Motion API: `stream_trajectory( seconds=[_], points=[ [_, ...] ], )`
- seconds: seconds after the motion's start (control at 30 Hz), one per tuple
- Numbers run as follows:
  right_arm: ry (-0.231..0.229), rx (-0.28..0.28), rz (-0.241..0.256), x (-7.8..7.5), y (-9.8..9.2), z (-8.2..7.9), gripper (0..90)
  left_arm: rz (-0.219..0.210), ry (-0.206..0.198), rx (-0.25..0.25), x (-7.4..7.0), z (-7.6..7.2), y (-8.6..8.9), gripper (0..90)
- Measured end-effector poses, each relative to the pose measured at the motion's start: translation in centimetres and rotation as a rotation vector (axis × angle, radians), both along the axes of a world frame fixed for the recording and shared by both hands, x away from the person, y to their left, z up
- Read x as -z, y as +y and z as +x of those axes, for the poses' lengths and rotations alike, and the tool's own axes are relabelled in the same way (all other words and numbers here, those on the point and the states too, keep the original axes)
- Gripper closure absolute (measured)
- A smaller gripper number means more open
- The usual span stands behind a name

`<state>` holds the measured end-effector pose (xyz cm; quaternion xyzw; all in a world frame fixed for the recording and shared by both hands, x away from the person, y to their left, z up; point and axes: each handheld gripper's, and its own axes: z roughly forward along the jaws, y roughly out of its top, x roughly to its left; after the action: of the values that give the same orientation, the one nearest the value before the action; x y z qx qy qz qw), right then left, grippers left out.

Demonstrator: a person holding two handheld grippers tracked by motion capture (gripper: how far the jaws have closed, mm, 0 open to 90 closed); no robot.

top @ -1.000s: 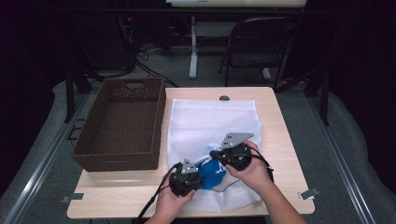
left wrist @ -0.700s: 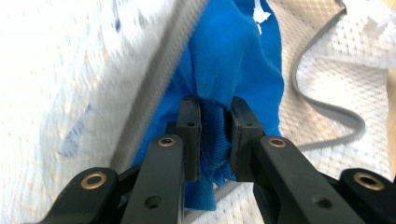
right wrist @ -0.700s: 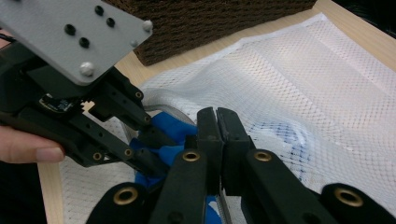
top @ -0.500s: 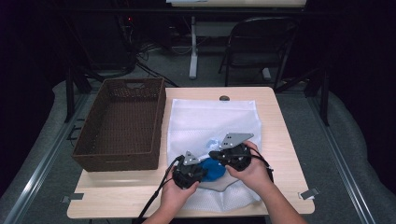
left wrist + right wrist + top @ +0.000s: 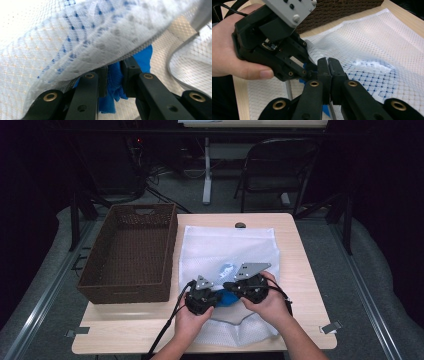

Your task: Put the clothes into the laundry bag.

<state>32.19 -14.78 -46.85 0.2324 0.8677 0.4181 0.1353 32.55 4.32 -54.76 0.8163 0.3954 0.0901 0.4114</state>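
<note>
White mesh laundry bag [image 5: 227, 251] lay flat on wooden table [image 5: 305, 270], beside brown wicker basket [image 5: 131, 251]. Blue cloth [image 5: 116, 80] sat at bag's near opening, pinched in left gripper [image 5: 114, 76]. Right gripper [image 5: 328, 65] clamped on mesh edge, lifting it. Best kept mouth raised while pushing cloth deeper; mesh soft, slack, zipper-edged.

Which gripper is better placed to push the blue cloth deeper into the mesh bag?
Left. The left gripper already pinches the blue cloth under the mesh bag's edge; the right gripper is shut on that edge, apparently holding it up.
</note>
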Motion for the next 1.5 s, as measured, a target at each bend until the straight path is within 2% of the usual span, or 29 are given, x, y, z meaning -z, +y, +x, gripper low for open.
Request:
stream_trajectory(
  seconds=[0.17,0.23,0.33,0.47,0.6,0.63,0.73,0.8,0.83,0.97,1.1,1.2,1.27,1.33,1.43,1.5],
  points=[
    [0.006,-0.003,-0.008,0.3,0.1,0.1,88.9,-0.002,-0.03,-0.027,0.1,0.3,0.0,78.0],
    [0.004,-0.003,-0.007,0.3,0.2,0.0,88.9,-0.005,-0.031,-0.034,0.2,0.4,0.0,78.0],
    [0.005,-0.004,-0.01,0.4,0.2,0.1,89.0,-0.014,-0.025,-0.048,0.5,0.6,-0.2,77.9],
    [0.012,-0.002,-0.016,0.6,0.2,0.2,89.0,0.011,0.021,-0.039,1.4,1.0,-0.6,76.2],
    [0.011,0.0,-0.02,0.7,0.1,0.3,89.0,0.014,0.023,-0.034,1.4,1.0,-0.7,68.9],
    [0.011,0.0,-0.019,0.7,0.1,0.3,89.0,0.008,0.028,-0.029,1.3,0.9,-0.6,66.8],
    [0.012,0.004,-0.015,0.6,0.0,0.3,89.0,0.025,0.013,-0.016,0.8,0.5,-0.4,59.4],
    [0.012,0.008,-0.011,0.6,-0.1,0.3,89.0,0.019,0.003,-0.015,0.5,0.2,-0.2,54.6],
    [0.01,0.008,-0.011,0.5,-0.1,0.3,89.0,0.017,0.013,-0.008,0.4,0.1,-0.1,52.5],
    [0.009,0.009,-0.011,0.5,-0.1,0.3,89.0,0.018,0.022,0.006,0.1,-0.5,0.2,49.9],
    [0.008,0.007,-0.012,0.5,0.0,0.3,89.0,0.054,0.025,0.016,0.7,-0.8,0.4,49.3],
    [0.008,0.004,-0.014,0.5,0.0,0.2,89.0,0.075,0.032,0.016,1.3,-0.6,0.5,54.3],
    [0.006,0.002,-0.015,0.5,0.1,0.2,89.0,0.066,0.038,0.011,1.7,-0.6,0.4,57.4],
    [0.006,0.002,-0.015,0.5,0.1,0.2,89.0,0.077,0.043,0.018,1.7,-0.5,0.4,61.8],
    [0.006,0.0,-0.016,0.5,0.1,0.2,89.0,0.071,0.045,0.015,1.9,-0.4,0.3,71.1],
    [0.007,0.0,-0.014,0.5,0.1,0.1,89.0,0.082,0.049,0.019,2.0,-0.4,0.3,77.5]
  ],
)
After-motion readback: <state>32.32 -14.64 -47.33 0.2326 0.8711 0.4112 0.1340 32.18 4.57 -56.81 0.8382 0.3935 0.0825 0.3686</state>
